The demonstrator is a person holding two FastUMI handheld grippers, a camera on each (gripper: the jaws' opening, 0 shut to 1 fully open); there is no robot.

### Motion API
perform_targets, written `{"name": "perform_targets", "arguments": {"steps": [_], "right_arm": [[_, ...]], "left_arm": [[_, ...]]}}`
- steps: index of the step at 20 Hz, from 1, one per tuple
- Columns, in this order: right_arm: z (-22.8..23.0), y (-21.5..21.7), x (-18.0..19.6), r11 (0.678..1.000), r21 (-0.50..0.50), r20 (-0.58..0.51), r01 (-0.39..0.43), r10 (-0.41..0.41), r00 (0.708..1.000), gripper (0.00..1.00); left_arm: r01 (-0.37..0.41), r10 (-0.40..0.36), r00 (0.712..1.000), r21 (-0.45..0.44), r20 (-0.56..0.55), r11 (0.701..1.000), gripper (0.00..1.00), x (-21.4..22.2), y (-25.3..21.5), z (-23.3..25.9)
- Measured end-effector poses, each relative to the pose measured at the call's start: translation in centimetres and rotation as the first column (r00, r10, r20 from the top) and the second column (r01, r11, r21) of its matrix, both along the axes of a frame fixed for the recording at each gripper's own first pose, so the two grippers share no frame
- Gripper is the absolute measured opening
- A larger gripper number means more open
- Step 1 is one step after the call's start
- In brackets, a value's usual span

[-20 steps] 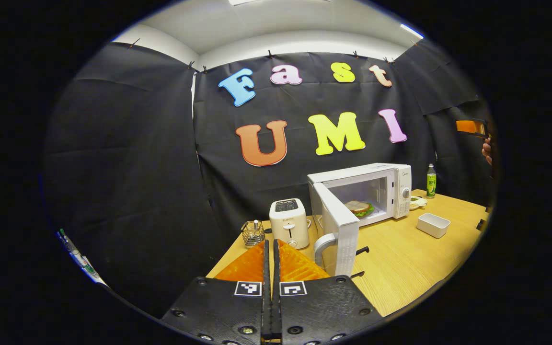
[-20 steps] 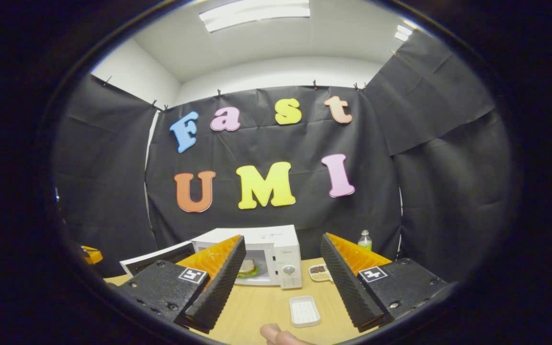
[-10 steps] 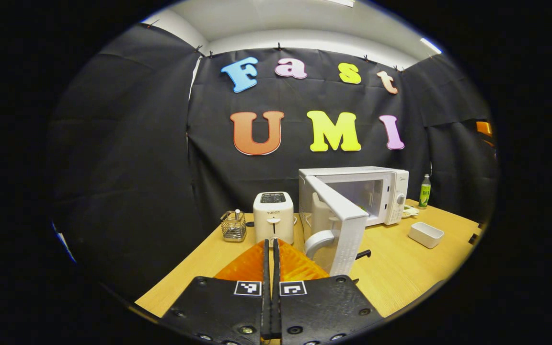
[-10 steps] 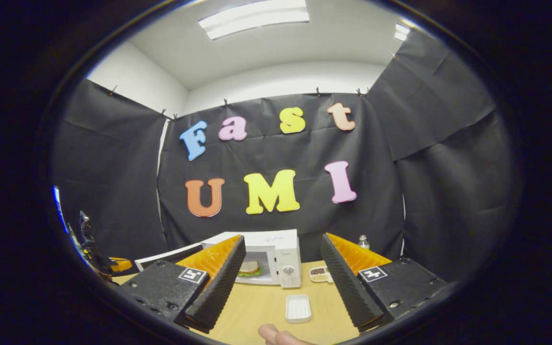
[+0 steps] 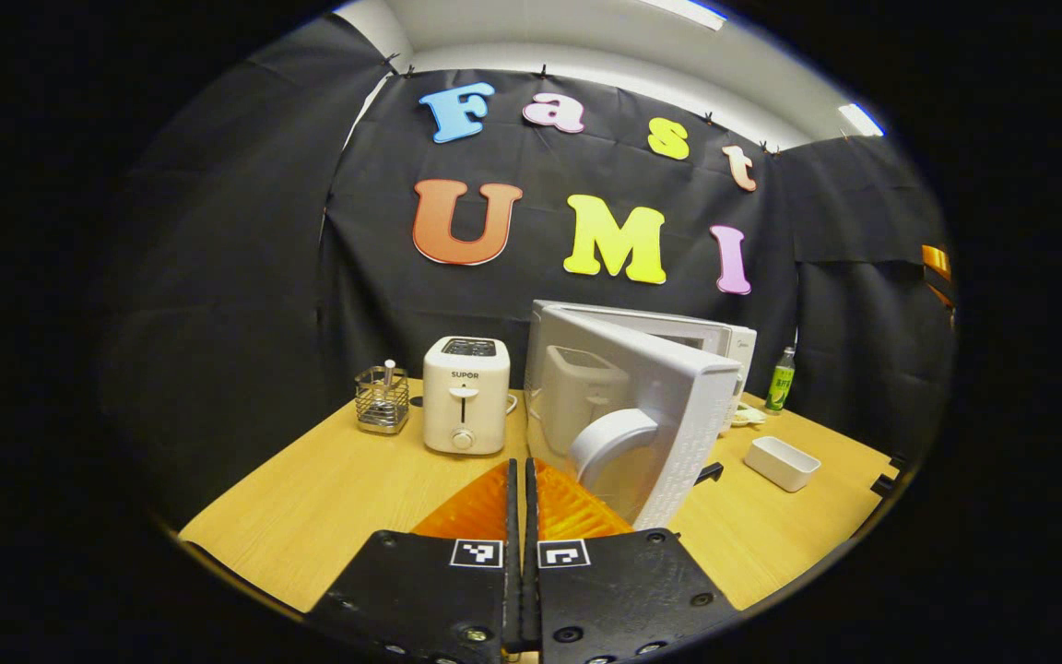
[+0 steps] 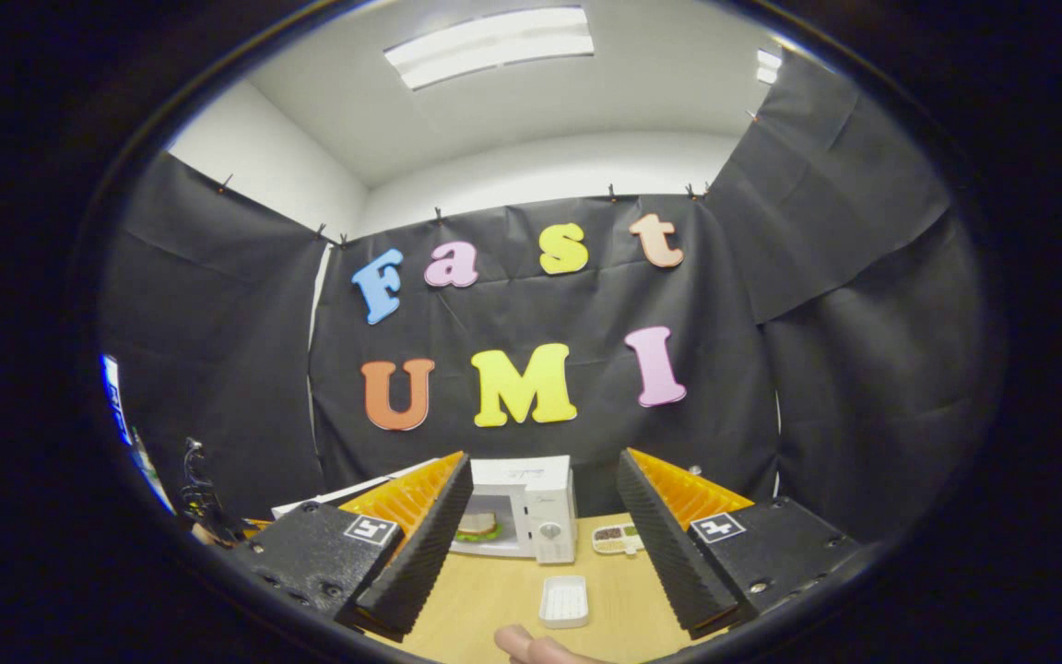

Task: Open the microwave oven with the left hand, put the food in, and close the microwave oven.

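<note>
Microwave oven [image 5: 642, 406] on the wooden counter [image 5: 337, 498], its door [image 5: 651, 415] partly open and swung toward the left gripper [image 5: 522, 480], curved handle [image 5: 607, 441] facing outward. Sandwich [image 6: 477, 526] inside the cavity, seen in the right gripper view. Left gripper just before the door, jaws pressed together and holding nothing. Right gripper [image 6: 540, 535] well back from the oven, jaws spread wide and empty. Toaster [image 5: 465, 395] and wire basket [image 5: 382, 400] left of the oven; white tray [image 5: 780, 462] and green bottle [image 5: 781, 378] to its right.
</note>
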State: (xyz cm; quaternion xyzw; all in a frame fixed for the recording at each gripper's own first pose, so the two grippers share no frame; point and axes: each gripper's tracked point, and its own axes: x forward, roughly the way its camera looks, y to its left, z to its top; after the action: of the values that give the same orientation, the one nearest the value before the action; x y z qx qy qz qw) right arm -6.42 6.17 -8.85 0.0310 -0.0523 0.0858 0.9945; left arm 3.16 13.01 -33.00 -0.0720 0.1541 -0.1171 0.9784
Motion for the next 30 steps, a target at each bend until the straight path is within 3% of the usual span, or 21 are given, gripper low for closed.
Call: {"name": "perform_targets", "arguments": {"steps": [1, 2, 3, 4, 5, 8, 9, 10, 11, 23, 30], "right_arm": [[0.2, -0.1, -0.1, 1.0, 0.013, 0.014, -0.005, 0.005, 1.0, 0.91], [0.2, -0.2, -0.2, 1.0, 0.024, 0.024, -0.014, 0.013, 1.0, 1.0], [0.1, -0.3, -0.2, 0.999, 0.035, 0.028, -0.022, 0.021, 0.999, 1.0], [-0.2, -0.5, -0.3, 0.999, 0.044, 0.029, -0.03, 0.029, 0.999, 0.91], [-0.5, -0.7, -0.2, 0.998, 0.044, 0.025, -0.037, 0.036, 0.999, 1.0], [-0.9, -1.2, 0.0, 0.998, 0.041, 0.022, -0.049, 0.049, 0.999, 1.0], [-1.1, -1.3, 0.0, 0.997, 0.053, 0.021, -0.058, 0.057, 0.998, 0.91], [-1.3, -1.3, 0.0, 0.995, 0.065, 0.021, -0.07, 0.068, 0.997, 1.0], [-1.4, -1.4, -0.1, 0.994, 0.078, 0.023, -0.079, 0.078, 0.997, 1.0], [-2.5, -4.0, 0.2, 0.995, 0.088, 0.014, -0.043, 0.042, 0.999, 0.99], [-3.8, -4.5, 1.2, 0.995, 0.096, -0.027, -0.034, 0.037, 0.999, 0.99]], "left_arm": [[0.025, -0.025, 1.0, -0.021, 0.007, 0.999, 0.0, 0.1, -0.9, 0.2], [0.043, -0.043, 0.999, -0.038, 0.019, 0.998, 0.0, 0.3, -1.7, 0.6], [0.066, -0.065, 0.998, -0.05, 0.024, 0.997, 0.0, 0.6, -2.4, 0.7], [0.083, -0.081, 0.996, -0.055, 0.028, 0.995, 0.0, 0.9, -3.0, 0.8], [0.102, -0.101, 0.994, -0.056, 0.033, 0.993, 0.0, 1.3, -3.7, 1.0], [0.158, -0.156, 0.987, -0.032, 0.046, 0.987, 0.0, 2.4, -5.5, 1.1], [0.181, -0.18, 0.983, -0.038, 0.037, 0.983, 0.0, 2.8, -6.5, 0.9], [0.209, -0.208, 0.978, -0.041, 0.02, 0.977, 0.0, 3.3, -7.6, 0.5], [0.228, -0.228, 0.974, -0.034, 0.007, 0.973, 0.0, 3.7, -8.5, 0.1], [0.342, -0.342, 0.94, -0.011, -0.02, 0.94, 0.0, 6.2, -17.7, -1.5], [0.36, -0.36, 0.933, -0.019, -0.015, 0.933, 0.0, 9.3, -22.9, -1.1]]}}
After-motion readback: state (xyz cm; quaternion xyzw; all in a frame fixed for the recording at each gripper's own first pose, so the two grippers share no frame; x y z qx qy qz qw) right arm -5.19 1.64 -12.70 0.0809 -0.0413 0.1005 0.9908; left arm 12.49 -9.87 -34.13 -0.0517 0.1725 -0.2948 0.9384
